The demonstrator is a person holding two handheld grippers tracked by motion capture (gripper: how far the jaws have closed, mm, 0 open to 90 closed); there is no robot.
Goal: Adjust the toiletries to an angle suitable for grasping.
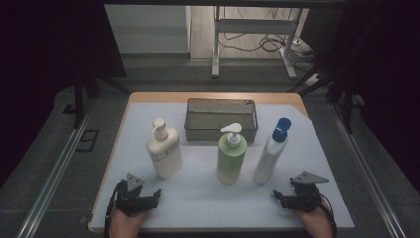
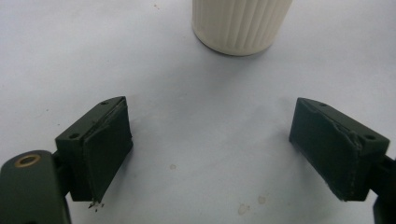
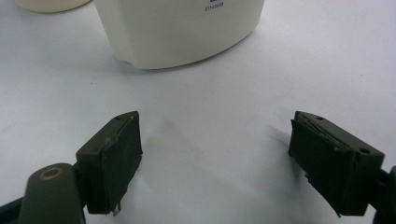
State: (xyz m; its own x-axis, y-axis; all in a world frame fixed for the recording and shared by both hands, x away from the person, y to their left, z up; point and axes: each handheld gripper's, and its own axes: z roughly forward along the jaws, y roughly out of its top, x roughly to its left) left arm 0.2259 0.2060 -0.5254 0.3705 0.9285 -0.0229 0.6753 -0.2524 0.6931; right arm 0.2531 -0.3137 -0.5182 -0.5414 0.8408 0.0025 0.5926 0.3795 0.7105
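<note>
Three bottles stand in front of one mesh basket (image 1: 221,120): a cream pump bottle (image 1: 164,150), a green pump bottle (image 1: 231,155), a white bottle with a blue cap (image 1: 271,153). Two pumps, one cap.

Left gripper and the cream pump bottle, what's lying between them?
Nothing: in the left gripper view, bare white mat runs from the open left gripper to the cream pump bottle.
</note>
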